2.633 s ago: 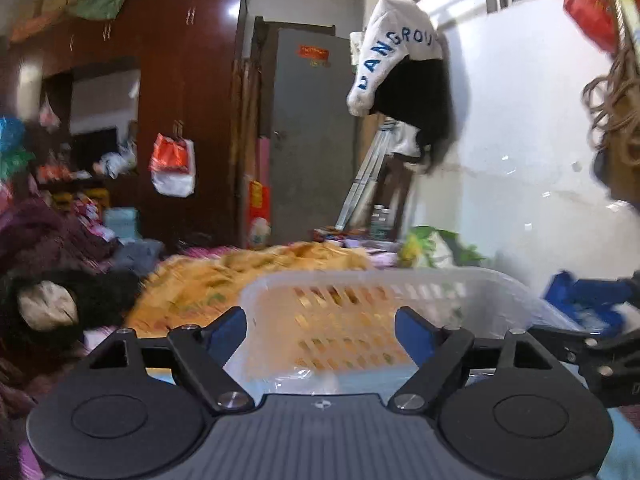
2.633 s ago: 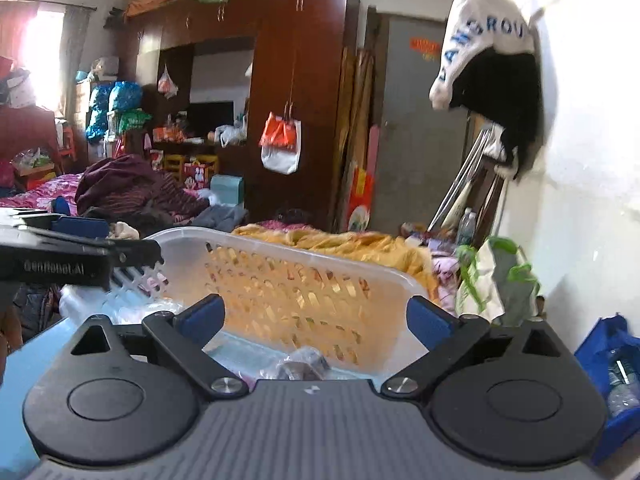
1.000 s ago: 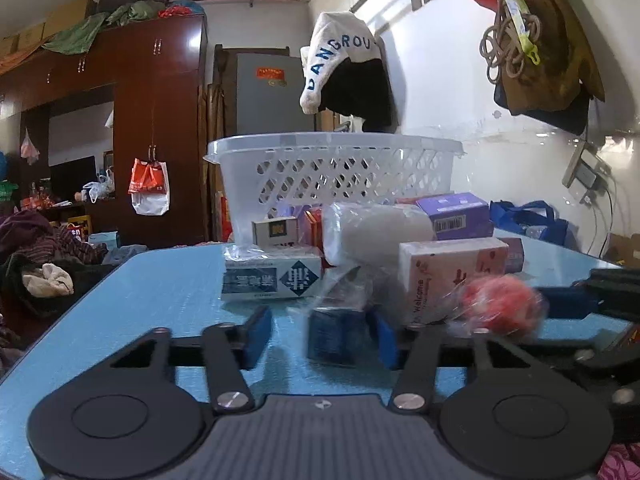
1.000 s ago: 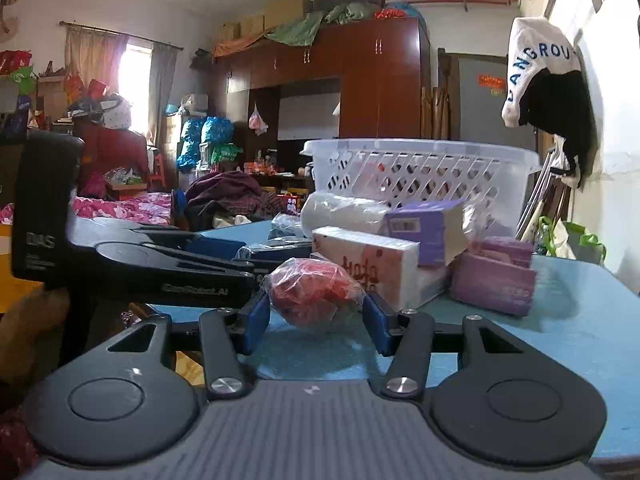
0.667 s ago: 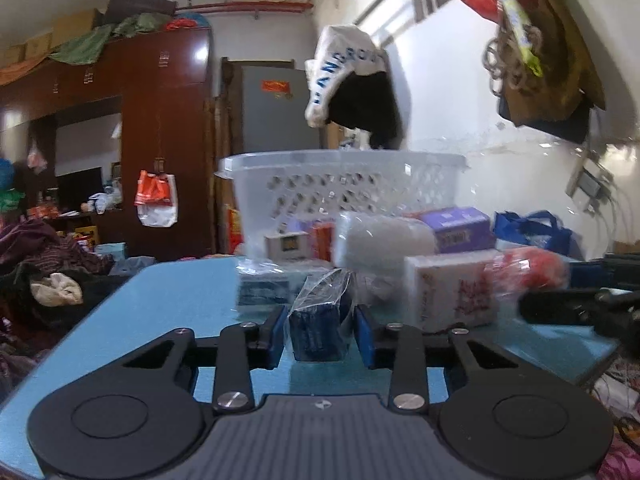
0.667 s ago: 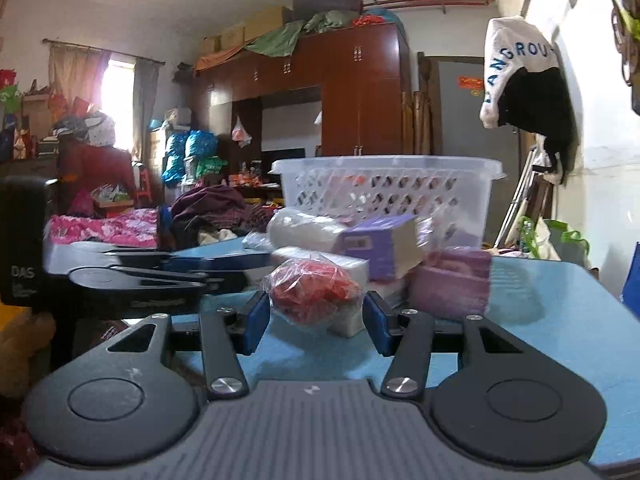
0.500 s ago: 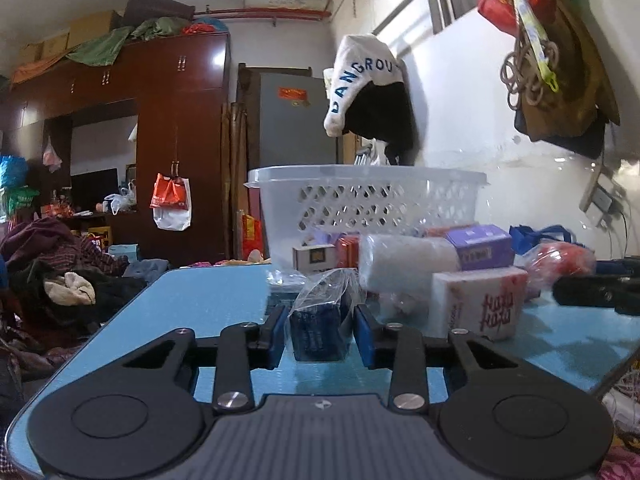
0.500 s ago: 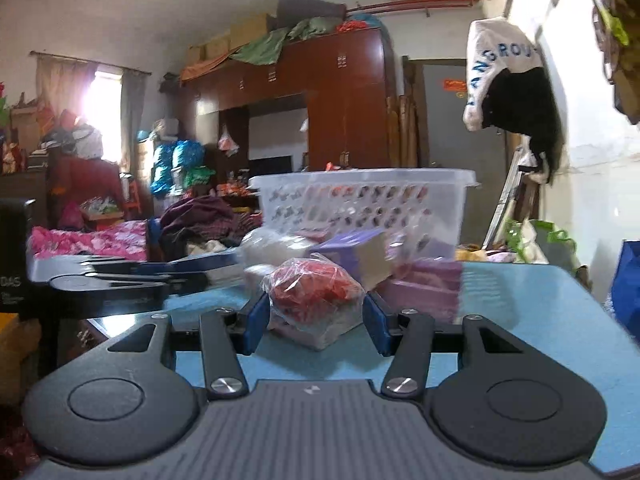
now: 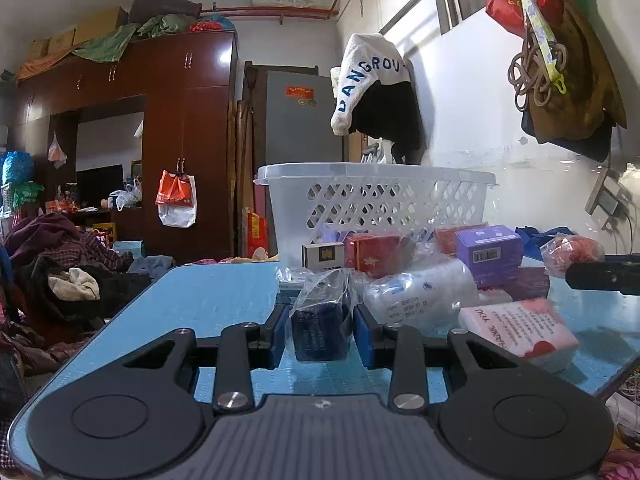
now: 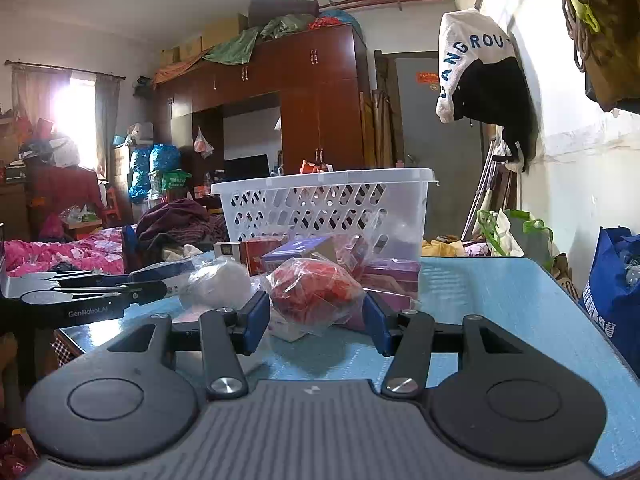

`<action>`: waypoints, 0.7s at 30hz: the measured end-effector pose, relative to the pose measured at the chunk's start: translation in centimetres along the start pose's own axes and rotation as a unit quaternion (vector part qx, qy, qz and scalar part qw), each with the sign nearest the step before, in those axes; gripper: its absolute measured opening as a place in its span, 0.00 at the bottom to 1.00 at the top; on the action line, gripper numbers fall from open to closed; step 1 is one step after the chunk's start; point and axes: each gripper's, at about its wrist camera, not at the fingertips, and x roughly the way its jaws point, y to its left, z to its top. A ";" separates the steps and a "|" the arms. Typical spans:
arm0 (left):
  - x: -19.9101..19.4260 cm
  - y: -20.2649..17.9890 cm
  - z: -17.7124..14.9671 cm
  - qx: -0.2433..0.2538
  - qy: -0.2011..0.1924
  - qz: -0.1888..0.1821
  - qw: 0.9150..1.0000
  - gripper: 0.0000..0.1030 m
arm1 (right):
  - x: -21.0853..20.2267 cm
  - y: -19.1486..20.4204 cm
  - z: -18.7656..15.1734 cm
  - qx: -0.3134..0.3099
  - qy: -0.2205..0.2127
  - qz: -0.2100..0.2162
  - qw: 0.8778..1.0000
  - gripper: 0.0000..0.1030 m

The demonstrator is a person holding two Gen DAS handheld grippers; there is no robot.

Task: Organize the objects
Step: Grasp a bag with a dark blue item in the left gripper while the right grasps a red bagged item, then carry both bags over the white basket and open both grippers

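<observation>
The dark blue box wrapped in loose clear plastic (image 9: 320, 330) sits between the blue pads of the left gripper (image 9: 320, 330), whose jaws are closed on its two sides. It appears lifted just clear of the blue table top (image 9: 208, 308), though contact underneath cannot be confirmed. The red bundle in a crinkled clear bag (image 10: 318, 294) is clamped likewise in the right gripper (image 10: 318, 308), above the table.

Both items belong, by judgement, in the white perforated plastic basket (image 9: 376, 204), which stands at twelve o'clock from each gripper, beyond the remaining pile.

Risks noted:

- Slippage. Each grip bears on film, not on the contents. The loose wrap may slide against the box, letting it drop.
- The red bundle looks soft; it may deform and work out of the jaws, or the bag may tear.
- Collision. The white cylindrical plastic-wrapped roll (image 9: 420, 294) lies at one o'clock from the left gripper, just beside the held box; the pink-and-white printed tissue pack (image 9: 520, 328) lies at three o'clock. A low forward path would push these.
- The basket rim stands high. An insufficient lift would strike the wall and shift or tip the basket.
- The two grippers converge on one opening and are near each other; simultaneous delivery risks a clash.
</observation>
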 end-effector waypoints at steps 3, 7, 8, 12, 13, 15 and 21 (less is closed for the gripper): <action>-0.2 0.2 0.0 -0.001 -0.005 0.010 1.000 0.38 | 0.0 0.0 0.0 0.000 0.001 -0.002 1.000 0.53; -0.3 0.8 0.4 -0.009 -0.010 0.017 1.000 0.38 | 0.0 -0.2 0.2 0.001 0.001 -0.005 1.000 0.53; -0.3 0.9 0.5 -0.011 -0.013 0.018 1.000 0.38 | -0.1 -0.3 0.3 0.001 0.000 -0.007 1.000 0.53; -0.7 1.2 0.8 -0.014 -0.023 0.015 1.000 0.38 | -0.2 -0.4 0.8 0.001 -0.006 -0.010 1.000 0.53; -0.8 1.2 1.0 -0.014 -0.026 0.013 0.999 0.38 | -0.2 -0.4 1.0 0.002 -0.007 -0.010 1.000 0.53; -1.1 1.2 1.4 -0.015 -0.031 0.010 0.999 0.38 | -0.1 -0.5 1.5 0.000 -0.009 -0.012 1.000 0.53; -1.2 0.8 6.6 -0.013 -0.073 -0.017 0.997 0.38 | 2.3 -1.0 7.0 -0.018 -0.031 -0.012 0.999 0.53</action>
